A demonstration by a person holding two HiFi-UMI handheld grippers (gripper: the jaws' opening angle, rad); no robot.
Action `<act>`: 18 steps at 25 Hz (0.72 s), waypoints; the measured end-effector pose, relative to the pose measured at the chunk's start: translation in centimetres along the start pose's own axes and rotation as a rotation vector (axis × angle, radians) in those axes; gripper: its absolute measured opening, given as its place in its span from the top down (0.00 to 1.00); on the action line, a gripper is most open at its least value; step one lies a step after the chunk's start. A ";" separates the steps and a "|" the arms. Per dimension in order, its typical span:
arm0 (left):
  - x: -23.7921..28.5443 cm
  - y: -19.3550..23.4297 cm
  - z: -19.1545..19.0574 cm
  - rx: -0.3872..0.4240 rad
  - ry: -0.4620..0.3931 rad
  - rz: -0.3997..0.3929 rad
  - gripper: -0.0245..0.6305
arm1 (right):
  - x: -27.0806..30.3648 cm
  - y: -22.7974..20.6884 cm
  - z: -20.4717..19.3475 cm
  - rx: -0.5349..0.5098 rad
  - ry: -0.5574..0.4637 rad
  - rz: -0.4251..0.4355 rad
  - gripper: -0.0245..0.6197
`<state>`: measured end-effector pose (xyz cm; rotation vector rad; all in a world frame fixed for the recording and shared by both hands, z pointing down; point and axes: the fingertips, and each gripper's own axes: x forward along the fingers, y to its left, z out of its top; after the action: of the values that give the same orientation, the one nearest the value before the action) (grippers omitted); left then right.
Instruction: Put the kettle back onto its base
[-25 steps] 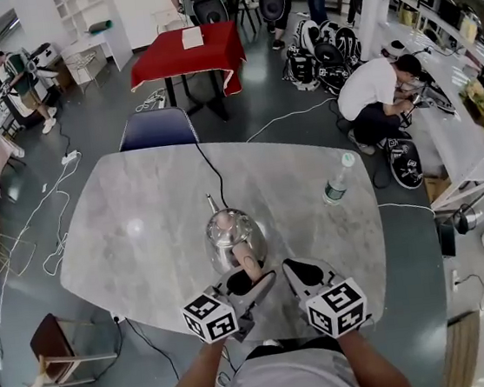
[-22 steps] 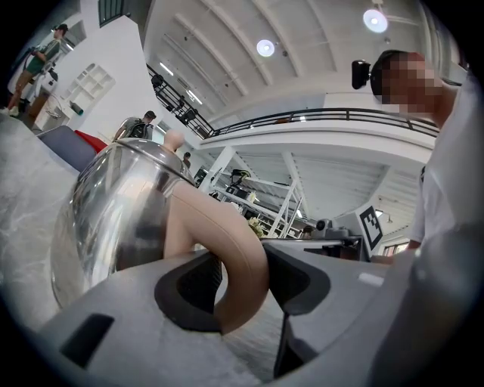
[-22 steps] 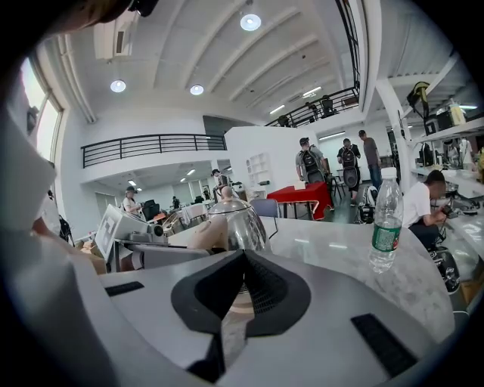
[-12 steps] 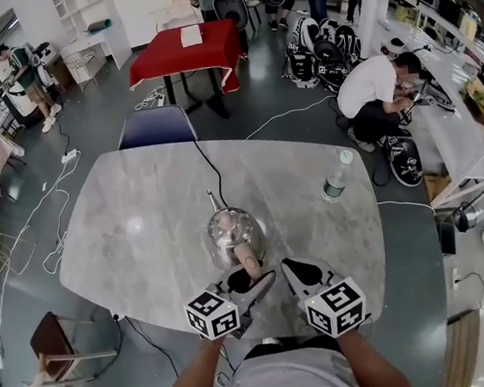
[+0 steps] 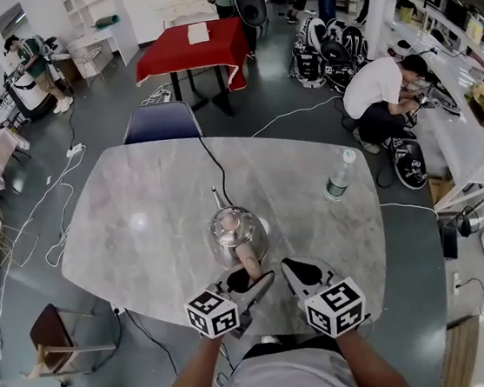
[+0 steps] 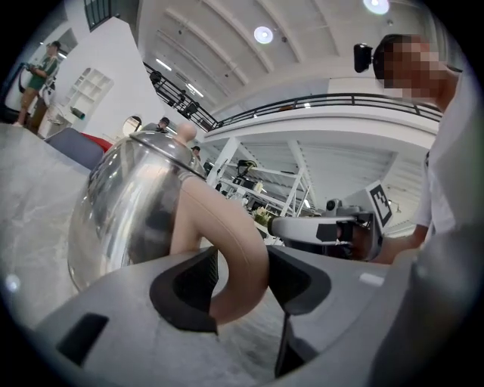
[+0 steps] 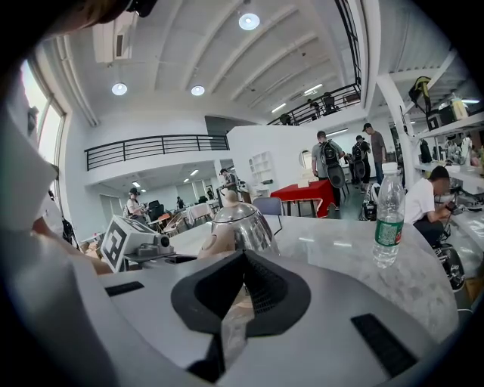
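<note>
Left gripper (image 6: 242, 281) clamped on the kettle handle (image 6: 227, 234), right gripper (image 7: 240, 293) closed on nothing.

Nearest the person, both grippers sit side by side over the marble table's (image 5: 139, 210) front edge. Just beyond stands the steel kettle (image 5: 236, 233), upright on the tabletop, with a black cord (image 5: 212, 161) running off the far edge. A water bottle (image 5: 337, 181) stands well apart to the right, and a blue chair (image 5: 159, 124) is behind the table.

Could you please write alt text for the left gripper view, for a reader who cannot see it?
The left claw is closed on the curved beige handle of a steel kettle, which fills the frame's left over a grey marbled table. A hall with a railed balcony lies behind.
</note>
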<state>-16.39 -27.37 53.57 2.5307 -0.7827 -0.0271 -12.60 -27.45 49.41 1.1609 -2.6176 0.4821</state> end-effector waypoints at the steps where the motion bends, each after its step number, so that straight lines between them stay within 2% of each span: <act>1: -0.2 0.2 -0.1 -0.018 -0.012 0.011 0.68 | -0.1 0.1 -0.1 0.000 0.000 0.004 0.96; 3: -0.8 0.4 -0.3 -0.038 -0.028 0.040 0.66 | -0.3 0.3 -0.3 -0.001 0.001 0.014 0.96; 6: -1.4 0.6 -0.7 -0.023 -0.032 0.100 0.66 | -0.6 0.7 -0.8 -0.007 0.006 0.034 0.96; 18: -5.6 0.0 0.6 -0.005 -0.125 0.397 0.66 | -2.0 2.7 -0.4 -0.065 0.015 0.164 0.96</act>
<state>-21.19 -24.67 52.34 2.3418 -1.3184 -0.0546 -13.27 -24.25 48.53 0.9236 -2.7070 0.4305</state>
